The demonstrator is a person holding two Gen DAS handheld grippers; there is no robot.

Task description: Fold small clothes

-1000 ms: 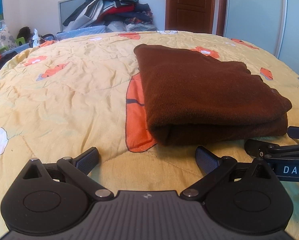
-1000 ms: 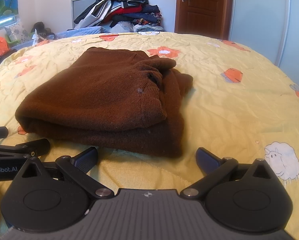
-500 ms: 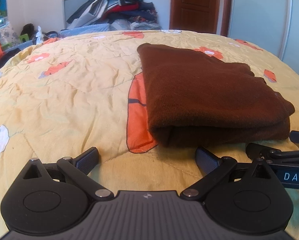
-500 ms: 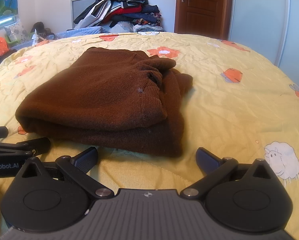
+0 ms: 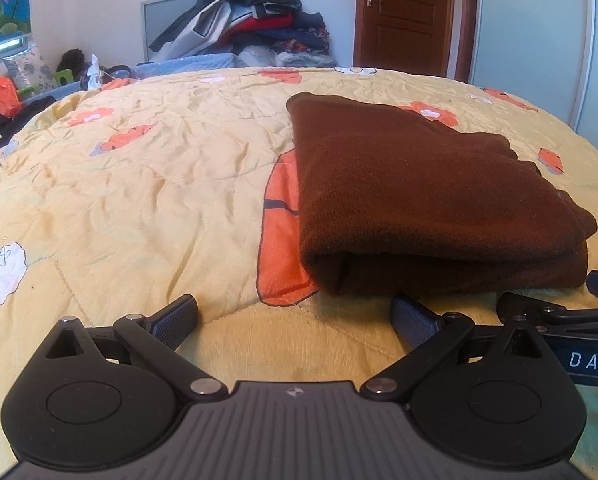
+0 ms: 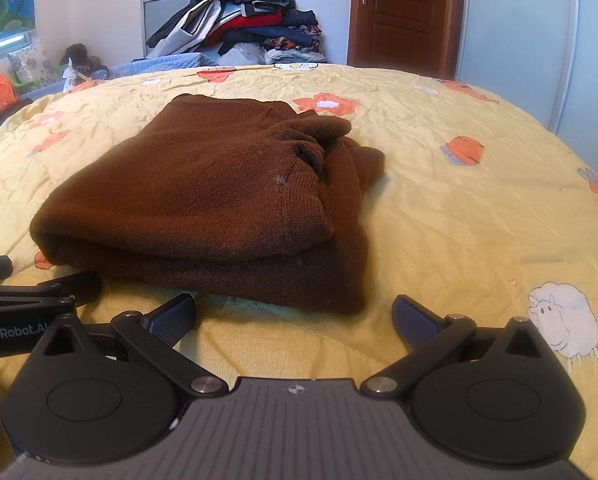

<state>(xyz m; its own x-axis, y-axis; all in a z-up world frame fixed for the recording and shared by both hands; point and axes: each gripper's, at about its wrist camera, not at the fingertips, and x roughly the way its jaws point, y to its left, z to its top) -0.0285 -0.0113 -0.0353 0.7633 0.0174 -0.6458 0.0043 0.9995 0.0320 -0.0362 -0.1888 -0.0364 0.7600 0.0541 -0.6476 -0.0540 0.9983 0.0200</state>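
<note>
Little has shifted in the past second: both grippers hold back from the folded garment, the left view creeping only slightly. Spread across the scene is a yellow quilt (image 5: 139, 208) printed with orange flowers and white sheep, and every place here is told from it. Beyond its far edge rises a clothes pile (image 6: 251, 20) beside a wooden door (image 6: 403, 12).

On the quilt's middle lies the brown sweater (image 6: 203, 196), folded into a thick packet, its rounded fold facing the grippers, its loose hem and collar bunched toward the right side. It looks soft, knitted, fairly light and limp, likely to sag if lifted by one corner; the firm doubled fold edge seems the best place to pinch, one gripper at each end.

Nearest, over the quilt's near edge, the left gripper (image 5: 295, 316) and right gripper (image 6: 295, 316) both stand spread wide with nothing between their pads, just short of the sweater.
</note>
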